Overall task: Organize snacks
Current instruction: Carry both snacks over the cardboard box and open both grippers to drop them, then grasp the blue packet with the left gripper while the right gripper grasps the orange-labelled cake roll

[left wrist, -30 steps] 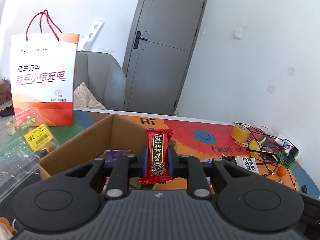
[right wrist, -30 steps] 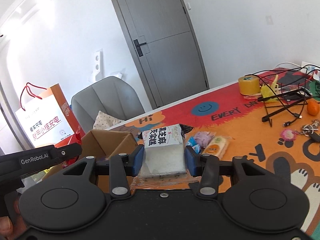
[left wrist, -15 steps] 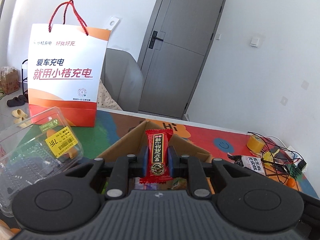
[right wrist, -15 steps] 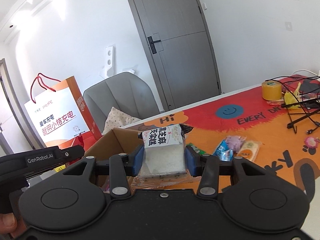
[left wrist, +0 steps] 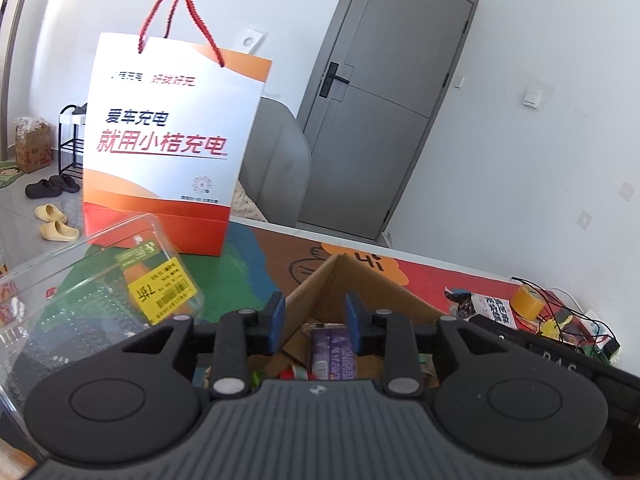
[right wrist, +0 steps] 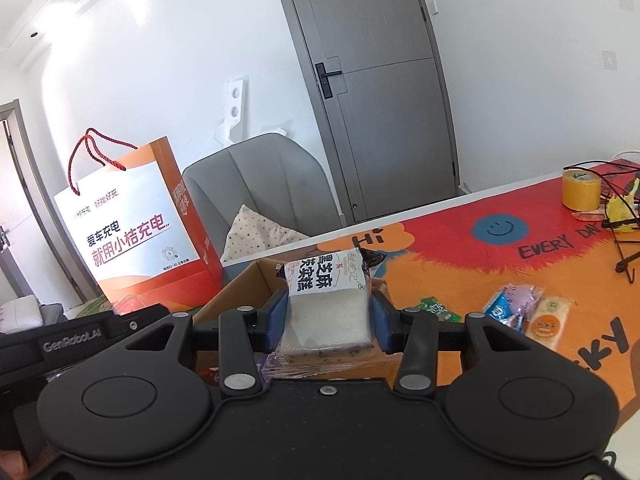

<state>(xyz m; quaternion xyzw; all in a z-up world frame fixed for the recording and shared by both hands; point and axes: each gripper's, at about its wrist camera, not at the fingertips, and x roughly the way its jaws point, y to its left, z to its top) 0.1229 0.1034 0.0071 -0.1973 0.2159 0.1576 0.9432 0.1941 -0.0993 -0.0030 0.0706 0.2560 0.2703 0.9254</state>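
Observation:
My left gripper (left wrist: 315, 322) is open and empty, just above the open cardboard box (left wrist: 360, 280). A purple snack pack (left wrist: 330, 354) and other wrappers lie inside the box below it. My right gripper (right wrist: 330, 316) is shut on a white sesame cake pack (right wrist: 328, 304) and holds it over the box's right side (right wrist: 240, 292). That pack also shows at the right of the left wrist view (left wrist: 486, 306). Three loose snacks (right wrist: 516, 312) lie on the orange table mat (right wrist: 480, 264) to the right.
An orange and white paper bag (left wrist: 168, 140) stands at the table's back left. A clear plastic clamshell (left wrist: 92, 292) lies left of the box. A yellow tape roll (right wrist: 580, 188) and black cables (right wrist: 616, 220) sit at the far right. A grey chair (right wrist: 264, 184) stands behind the table.
My left gripper opened and the red candy bar it held is gone from between its fingers. Both grippers moved left, over the box. The right gripper still holds the cake pack.

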